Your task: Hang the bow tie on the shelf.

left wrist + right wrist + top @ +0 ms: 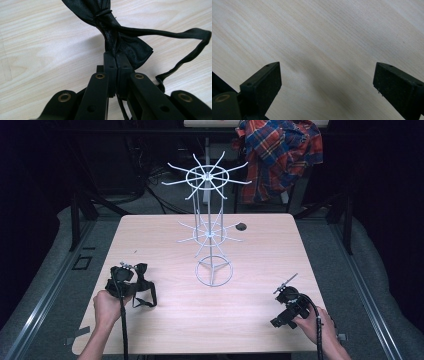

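A black satin bow tie (110,27) with a thin neck strap (190,47) lies on the wooden table (250,320) at the front left. My left gripper (113,57) is shut on the bow tie at its centre knot, and the strap loops off to the right. In the high view the left gripper (131,279) sits over the bow tie (141,272), its strap (145,300) trailing toward the front. My right gripper (327,82) is open just above bare wood, nothing between its pads. It rests at the front right (285,287) in a hand.
A white wire display rack (210,220) with two tiers of radiating hooks stands mid-table on a ring base (214,272). A small dark round spot (241,226) lies behind it. A plaid shirt (280,155) hangs beyond the table's far edge.
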Demonstrator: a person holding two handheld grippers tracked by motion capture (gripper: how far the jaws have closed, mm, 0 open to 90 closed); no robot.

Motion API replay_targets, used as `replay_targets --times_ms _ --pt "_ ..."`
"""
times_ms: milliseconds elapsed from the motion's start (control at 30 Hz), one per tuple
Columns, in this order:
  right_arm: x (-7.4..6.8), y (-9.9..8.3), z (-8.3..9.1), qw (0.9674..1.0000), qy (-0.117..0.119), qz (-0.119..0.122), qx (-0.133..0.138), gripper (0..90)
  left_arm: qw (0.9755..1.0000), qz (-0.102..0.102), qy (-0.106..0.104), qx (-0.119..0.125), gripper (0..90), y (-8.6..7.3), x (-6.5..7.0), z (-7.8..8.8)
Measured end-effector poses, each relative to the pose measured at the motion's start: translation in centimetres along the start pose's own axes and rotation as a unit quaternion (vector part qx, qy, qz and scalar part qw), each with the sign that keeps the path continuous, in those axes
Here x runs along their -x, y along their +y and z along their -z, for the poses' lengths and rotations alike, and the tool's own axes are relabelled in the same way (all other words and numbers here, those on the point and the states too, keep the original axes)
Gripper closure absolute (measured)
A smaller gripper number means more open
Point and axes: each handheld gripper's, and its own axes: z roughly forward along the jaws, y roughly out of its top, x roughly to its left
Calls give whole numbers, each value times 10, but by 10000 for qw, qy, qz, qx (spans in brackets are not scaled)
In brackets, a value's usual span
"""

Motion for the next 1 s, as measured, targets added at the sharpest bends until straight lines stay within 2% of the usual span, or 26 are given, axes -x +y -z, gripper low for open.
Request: replay_targets --times_ms 733,1000 --pt "1 1 0 10000 -4 65 -73 77 9994 -137 -28 316 891 6 11 14" --pt "1 0 -1 10000 -25 12 -19 77 9987 -270 -43 431 890 10 17 20"
